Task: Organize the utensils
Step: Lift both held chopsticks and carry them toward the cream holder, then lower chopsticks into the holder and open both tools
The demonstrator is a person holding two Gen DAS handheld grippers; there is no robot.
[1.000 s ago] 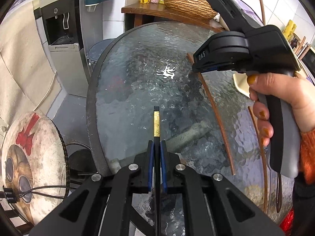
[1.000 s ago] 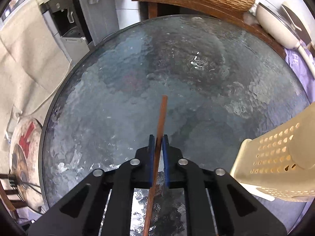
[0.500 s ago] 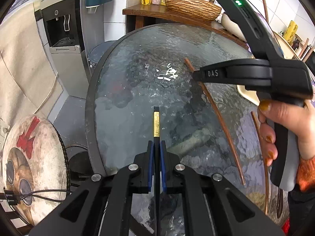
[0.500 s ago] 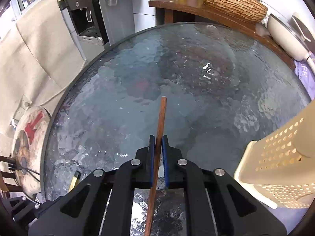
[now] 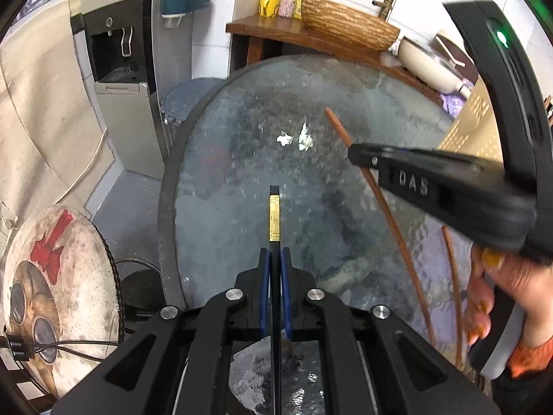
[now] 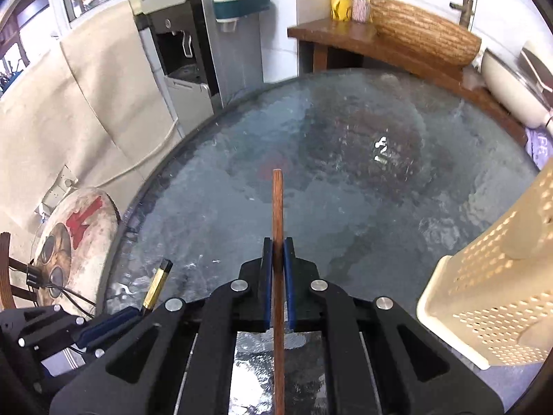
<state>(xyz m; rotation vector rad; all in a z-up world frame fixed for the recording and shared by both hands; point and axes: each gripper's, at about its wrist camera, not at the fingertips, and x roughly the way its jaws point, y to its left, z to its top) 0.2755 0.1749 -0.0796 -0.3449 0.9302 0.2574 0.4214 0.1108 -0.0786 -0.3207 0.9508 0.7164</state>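
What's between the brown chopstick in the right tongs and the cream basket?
Nothing visible. The right tongs grip the brown chopstick over bare glass table; the cream perforated basket stands to its right, unobstructed.

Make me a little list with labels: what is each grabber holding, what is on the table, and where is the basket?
left gripper: jaws shut on the black chopstick with a gold band
right gripper: jaws shut on the brown chopstick
table: round, bumpy glass
left on table: another brown stick, near the person's hand
basket: cream plastic with holes, at the table's right side
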